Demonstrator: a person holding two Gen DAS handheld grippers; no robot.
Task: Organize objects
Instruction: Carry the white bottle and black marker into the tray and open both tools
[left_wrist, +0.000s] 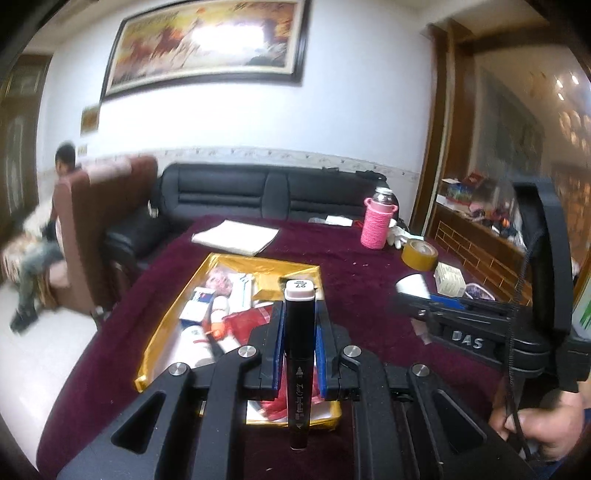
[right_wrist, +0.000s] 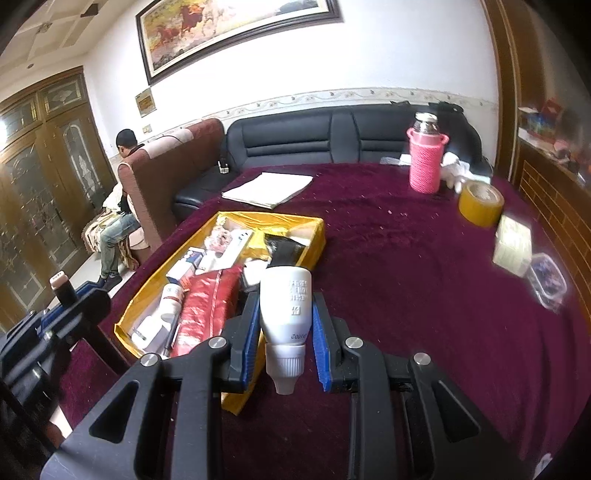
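My left gripper (left_wrist: 299, 314) is shut on a black marker pen (left_wrist: 298, 354) with a pale cap, held upright between the blue pads above the near end of the gold tray (left_wrist: 166, 317). My right gripper (right_wrist: 282, 306) is shut on a small white plastic bottle (right_wrist: 285, 306), its ribbed nozzle pointing toward me, beside the tray's near right corner (right_wrist: 317, 236). The tray holds several items: a red pouch (right_wrist: 207, 306), small boxes and white bottles. In the left wrist view the right gripper (left_wrist: 417, 295) shows at the right with the white bottle (left_wrist: 412, 285). In the right wrist view the left gripper (right_wrist: 70, 299) shows at the lower left.
On the maroon tablecloth (right_wrist: 406, 277) lie a paper stack (right_wrist: 267, 189), a bottle in a pink knitted sleeve (right_wrist: 425, 162), a yellow tape roll (right_wrist: 480, 203), a pale box (right_wrist: 513, 245) and a clear lidded container (right_wrist: 546, 280). A black sofa (right_wrist: 332, 136) stands behind; a person sits at the far left.
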